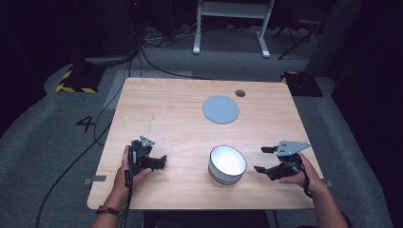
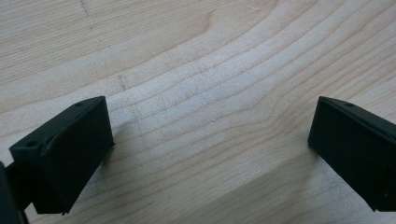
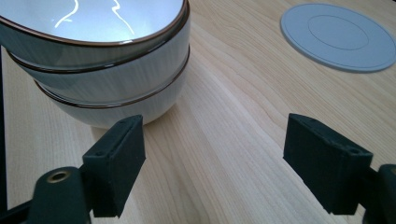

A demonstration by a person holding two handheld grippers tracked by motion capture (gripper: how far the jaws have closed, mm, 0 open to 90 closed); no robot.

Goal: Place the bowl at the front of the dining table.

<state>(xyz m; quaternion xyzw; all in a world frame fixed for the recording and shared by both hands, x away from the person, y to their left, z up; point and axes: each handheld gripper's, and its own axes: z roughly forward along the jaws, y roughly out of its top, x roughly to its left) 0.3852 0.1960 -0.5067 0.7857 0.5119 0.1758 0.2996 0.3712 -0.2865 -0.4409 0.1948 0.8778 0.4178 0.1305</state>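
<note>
**Stacked bowls waiting, both grippers unloaded**

The table is your largest item: pale wood, mostly bare. Next down, the grey disc lies flat at 12 o'clock from the bowls, well apart from them; it looks like a set-down spot, though that is a guess. The stack of bowls, three nested with dark rims as the right gripper view shows, sits near your edge of the table, between your two hands.

Your right gripper is at 3 o'clock from the stack, jaws spread wide and holding nothing, aimed at the bowls, likely to take a rim. Your left gripper rests at 9 o'clock, jaws also spread, nothing between them but bare wood. Smallest: a dark hole at 1 o'clock from the disc.
</note>
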